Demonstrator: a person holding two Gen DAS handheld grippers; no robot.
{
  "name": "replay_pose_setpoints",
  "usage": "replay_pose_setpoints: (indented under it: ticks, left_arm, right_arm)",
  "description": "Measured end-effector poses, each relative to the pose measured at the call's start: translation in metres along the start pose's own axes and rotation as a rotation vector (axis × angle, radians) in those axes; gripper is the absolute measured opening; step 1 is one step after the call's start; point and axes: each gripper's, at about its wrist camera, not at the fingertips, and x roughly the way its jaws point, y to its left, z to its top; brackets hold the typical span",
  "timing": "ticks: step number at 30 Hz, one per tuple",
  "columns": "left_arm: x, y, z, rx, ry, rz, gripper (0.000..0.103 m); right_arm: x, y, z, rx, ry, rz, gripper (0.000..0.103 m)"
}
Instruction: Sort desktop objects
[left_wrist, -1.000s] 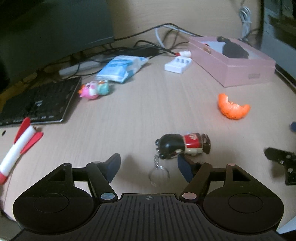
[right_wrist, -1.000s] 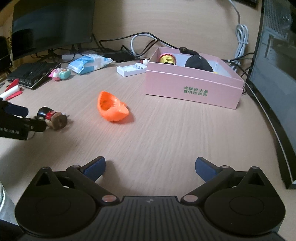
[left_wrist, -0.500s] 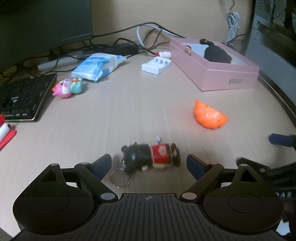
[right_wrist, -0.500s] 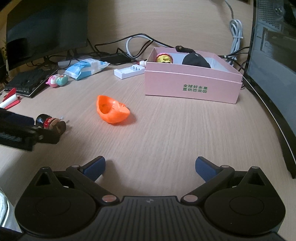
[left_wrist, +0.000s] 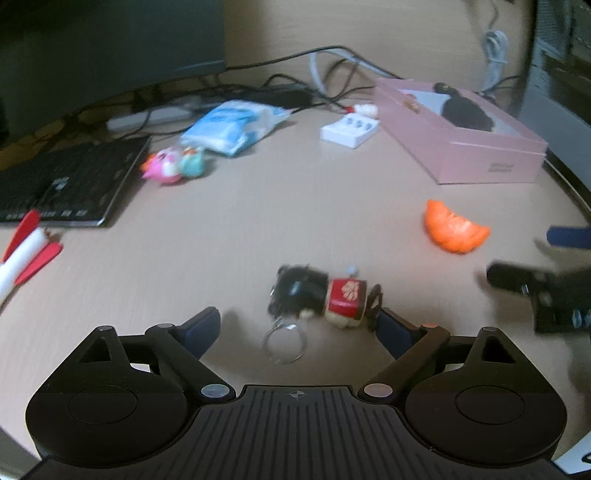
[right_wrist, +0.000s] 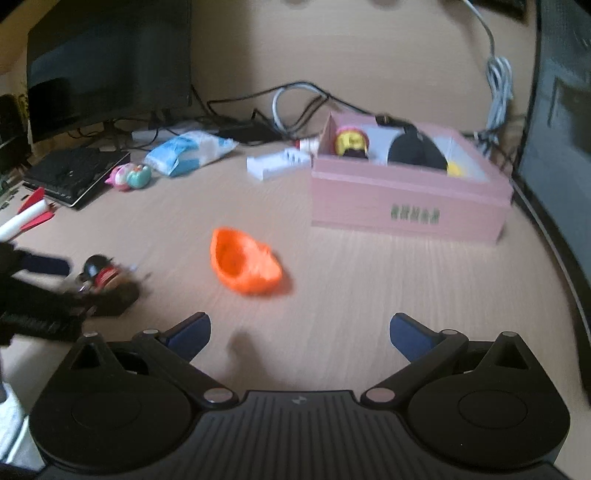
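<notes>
Left wrist view: your left gripper is spread wide around the doll keychain, which lies on the desk with its foot at the right finger. Orange toy to the right; keyboard, rocket toy, pink-and-teal toy and blue packet beyond.

Right wrist view: your right gripper is wide, holding nothing. Pink box ahead contains a yellow-faced figure and a black item. White case beside it.
</notes>
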Motion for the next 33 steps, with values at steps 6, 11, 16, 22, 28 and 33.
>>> replay_pose_setpoints:
  ticks: [6, 11, 16, 22, 28, 33]
  left_arm:
    - [-0.001, 0.009, -0.007, -0.034, 0.02, 0.009, 0.096]
    - [-0.001, 0.01, -0.008, -0.035, 0.019, 0.008, 0.097]
    - [-0.002, 0.011, -0.01, -0.035, 0.02, 0.008, 0.098]
    - [-0.002, 0.012, -0.011, -0.037, 0.023, 0.009, 0.1]
    - [-0.003, 0.012, -0.011, -0.044, 0.02, 0.0, 0.1]
    - [-0.005, 0.007, -0.007, -0.017, -0.004, -0.026, 0.1]
  right_arm:
    - [0.028, 0.013, 0.017, -0.098, 0.017, -0.106, 0.103]
    - [0.022, 0.009, 0.019, -0.068, -0.017, -0.098, 0.103]
    - [0.02, 0.022, 0.021, -0.073, -0.034, 0.025, 0.103]
    - [0.04, 0.04, 0.03, -0.099, -0.042, 0.034, 0.1]
    - [0.058, 0.036, 0.042, -0.083, 0.009, 0.042, 0.069]
    - [0.048, 0.026, 0.039, -0.055, 0.023, 0.049, 0.055]
